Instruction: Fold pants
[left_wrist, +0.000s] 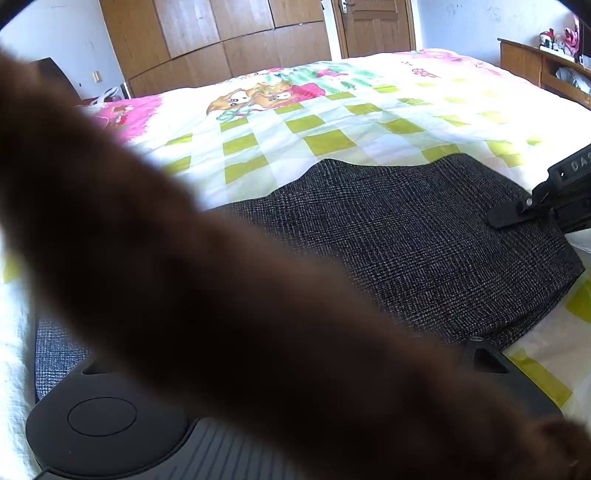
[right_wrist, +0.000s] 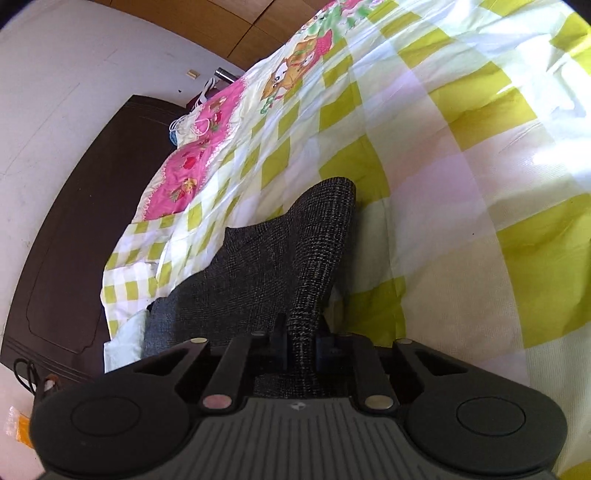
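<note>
The pants, made of dark grey checked cloth, are lying on the bed, spread flat on the quilt with yellow-green and white squares. In the right wrist view one edge of the pants is rising up as a ridge of cloth that is running straight into the right gripper. Its two fingers are standing close together and are pressing on this fold from both sides, so the right gripper is clenched on the pants.

In the left wrist view the pants are lying just in front of the left gripper, and the right gripper is showing at the right edge, with its tip on the cloth. A brown, blurred sleeve is crossing very near the lens and is hiding most of the left gripper. Only its base and a part of one finger are showing, so I cannot tell from the view whether it is holding something.

Beyond the bed, a wooden wardrobe and a door are standing at the far wall.
</note>
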